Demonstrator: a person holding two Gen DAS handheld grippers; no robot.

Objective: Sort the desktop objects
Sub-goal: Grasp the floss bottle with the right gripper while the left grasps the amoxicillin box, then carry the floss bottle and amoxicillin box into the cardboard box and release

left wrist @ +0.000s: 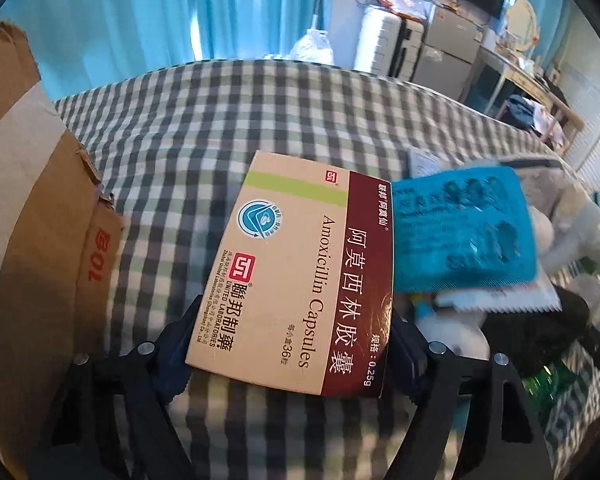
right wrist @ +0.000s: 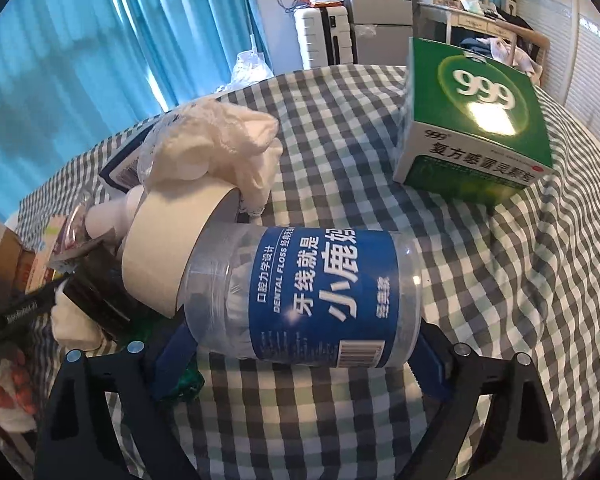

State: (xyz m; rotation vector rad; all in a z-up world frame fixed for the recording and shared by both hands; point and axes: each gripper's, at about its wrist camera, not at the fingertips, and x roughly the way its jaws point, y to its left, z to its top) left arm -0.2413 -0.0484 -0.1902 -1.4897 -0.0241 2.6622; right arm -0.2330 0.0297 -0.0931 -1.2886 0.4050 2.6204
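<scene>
We see a tabletop cloth (left wrist: 204, 128) checked in grey, white and pale green. The medicine box (left wrist: 300, 276) is tan with a maroon band and a lime stripe; the blister pack (left wrist: 464, 232) is teal. The floss jar (right wrist: 320, 300) is clear with a blue label and cream lid; the other box (right wrist: 476, 128) is green and white.

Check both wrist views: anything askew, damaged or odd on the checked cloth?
Nothing looks spilled. The dental floss jar lies on its side between the right gripper's fingers, its cream lid against a jumbled pile with a white cloth. The cardboard box beside the amoxicillin box has a torn flap edge.
</scene>
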